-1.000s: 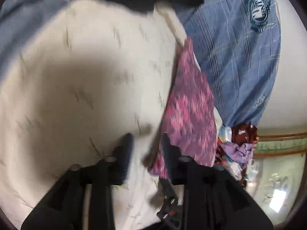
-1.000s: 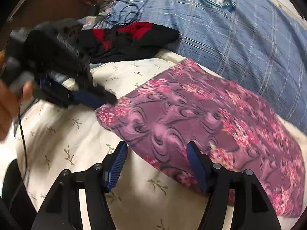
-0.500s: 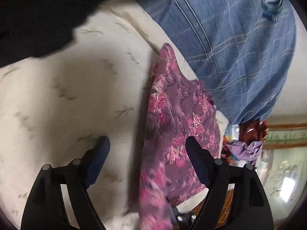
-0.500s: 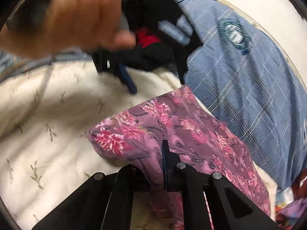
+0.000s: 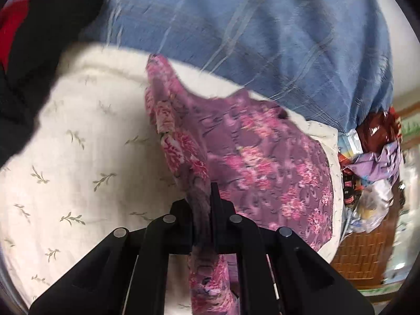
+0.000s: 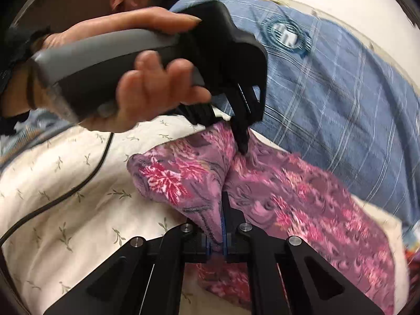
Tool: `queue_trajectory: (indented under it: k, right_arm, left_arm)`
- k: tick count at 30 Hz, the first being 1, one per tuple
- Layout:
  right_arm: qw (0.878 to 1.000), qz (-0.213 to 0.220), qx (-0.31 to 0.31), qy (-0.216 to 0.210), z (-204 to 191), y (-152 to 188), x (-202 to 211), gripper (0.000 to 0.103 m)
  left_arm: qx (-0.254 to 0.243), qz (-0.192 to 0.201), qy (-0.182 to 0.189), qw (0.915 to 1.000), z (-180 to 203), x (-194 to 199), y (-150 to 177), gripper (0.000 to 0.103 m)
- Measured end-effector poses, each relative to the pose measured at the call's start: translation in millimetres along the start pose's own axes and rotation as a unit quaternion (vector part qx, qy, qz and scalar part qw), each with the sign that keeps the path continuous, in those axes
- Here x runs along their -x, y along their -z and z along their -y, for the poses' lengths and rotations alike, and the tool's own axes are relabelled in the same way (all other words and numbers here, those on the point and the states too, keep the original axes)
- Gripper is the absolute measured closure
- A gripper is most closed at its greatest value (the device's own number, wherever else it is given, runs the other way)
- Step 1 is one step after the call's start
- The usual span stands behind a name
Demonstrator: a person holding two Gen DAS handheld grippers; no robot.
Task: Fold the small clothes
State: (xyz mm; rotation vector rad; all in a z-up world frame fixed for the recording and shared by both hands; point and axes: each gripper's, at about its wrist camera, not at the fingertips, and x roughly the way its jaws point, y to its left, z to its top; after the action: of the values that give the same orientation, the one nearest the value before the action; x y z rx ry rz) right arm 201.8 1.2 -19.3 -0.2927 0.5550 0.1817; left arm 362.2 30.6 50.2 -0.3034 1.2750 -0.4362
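Left wrist view: purple flowered cloth (image 5: 262,157) pinched between clenched jaws of left gripper (image 5: 203,202), on cream sheet (image 5: 86,162).

Right wrist view: cloth fold squeezed tight by right gripper (image 6: 221,225); left gripper (image 6: 242,145) clamped on far edge.

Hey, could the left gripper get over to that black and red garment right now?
Probably not yet. The left gripper is shut on the purple floral cloth, so it is occupied. The black and red garment lies uncovered beyond the cream sheet, with nothing between.
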Motion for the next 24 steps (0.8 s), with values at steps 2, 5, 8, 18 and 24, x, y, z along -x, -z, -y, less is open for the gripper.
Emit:
queue_trajectory:
  k: [2,5,8,18,24]
  right_arm:
    - [1.0,0.003,-0.03,-0.006,11.4,2.9,6.9,0.098]
    - [0.997,0.013,-0.079,-0.011,33.7,8.1,23.5,0.098]
    - [0.991,0.025,-0.133,-0.013,60.5,17.3,42.8,0.098]
    - [0.956,0.036,-0.292,0.003,161.8,69.5,80.8,0.098]
    - [0.942,0.034,-0.334,0.006,187.1,100.0,90.0,0.098]
  left_arm:
    - [-0.02,0.012,-0.009,0.9997,20.4,9.4,1.5,0.096]
    - [-0.047,0.028,-0.015,0.9984,57.6,17.9,2.0,0.096]
    - [-0.067,0.035,-0.014,0.9971,92.5,18.6,-0.4,0.096]
    - [-0.12,0.019,-0.027,0.9923,201.7,-34.2,9.3,0.096]
    - [-0.13,-0.001,-0.039,0.9907,238.4,-66.6,14.3,0.096]
